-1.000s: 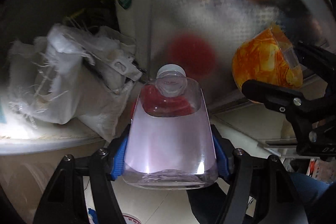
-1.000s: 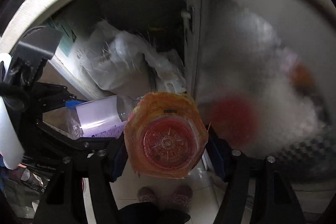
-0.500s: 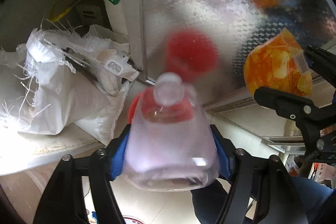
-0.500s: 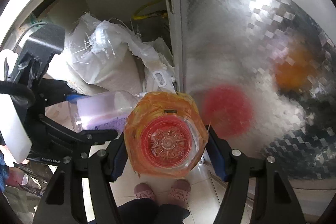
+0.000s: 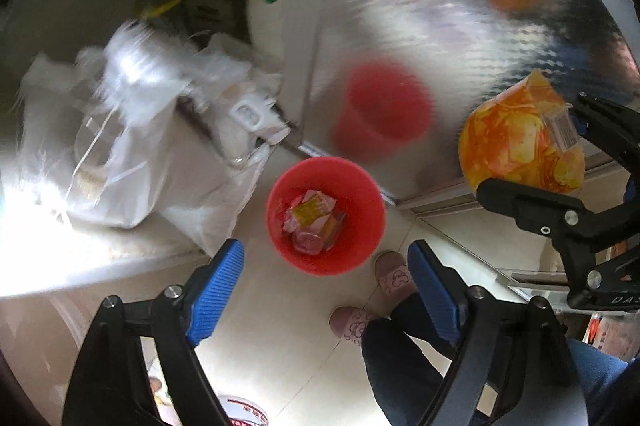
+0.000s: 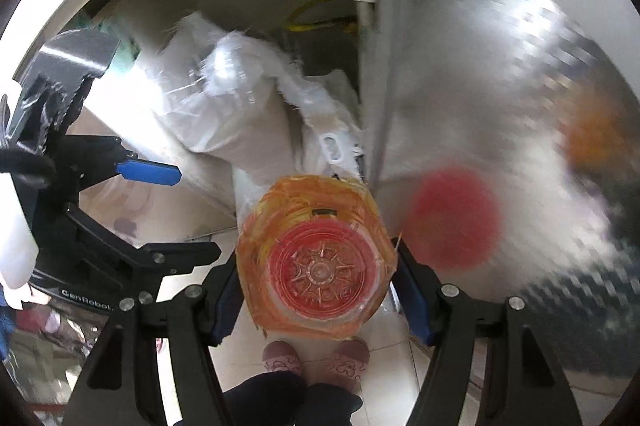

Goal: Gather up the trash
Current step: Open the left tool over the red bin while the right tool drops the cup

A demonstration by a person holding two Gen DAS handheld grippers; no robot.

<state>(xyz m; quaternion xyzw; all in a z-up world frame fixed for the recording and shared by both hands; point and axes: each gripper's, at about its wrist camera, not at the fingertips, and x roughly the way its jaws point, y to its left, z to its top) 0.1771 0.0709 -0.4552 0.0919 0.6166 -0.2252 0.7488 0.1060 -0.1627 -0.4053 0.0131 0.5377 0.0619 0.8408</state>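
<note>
A red bin [image 5: 326,214] stands on the tiled floor below my left gripper [image 5: 326,284], with wrappers and a clear bottle lying inside it. My left gripper is open and empty, its blue pads [image 5: 218,290] apart above the bin's near rim. My right gripper [image 6: 316,290] is shut on an orange-wrapped plastic bottle [image 6: 316,262], bottom toward the camera. That bottle also shows in the left wrist view [image 5: 520,142], to the right of the bin. The left gripper shows at the left of the right wrist view [image 6: 132,210].
White woven sacks [image 5: 132,146] are piled left of the bin beside a white door frame [image 5: 276,26]. A shiny patterned metal panel [image 5: 460,6] behind the bin reflects it. The person's slippered feet [image 5: 372,298] stand on the floor tiles near the bin.
My left gripper opened and the clear bottle it held dropped into the red bin. Both views tilted down toward the floor. The right gripper still holds the orange bottle.
</note>
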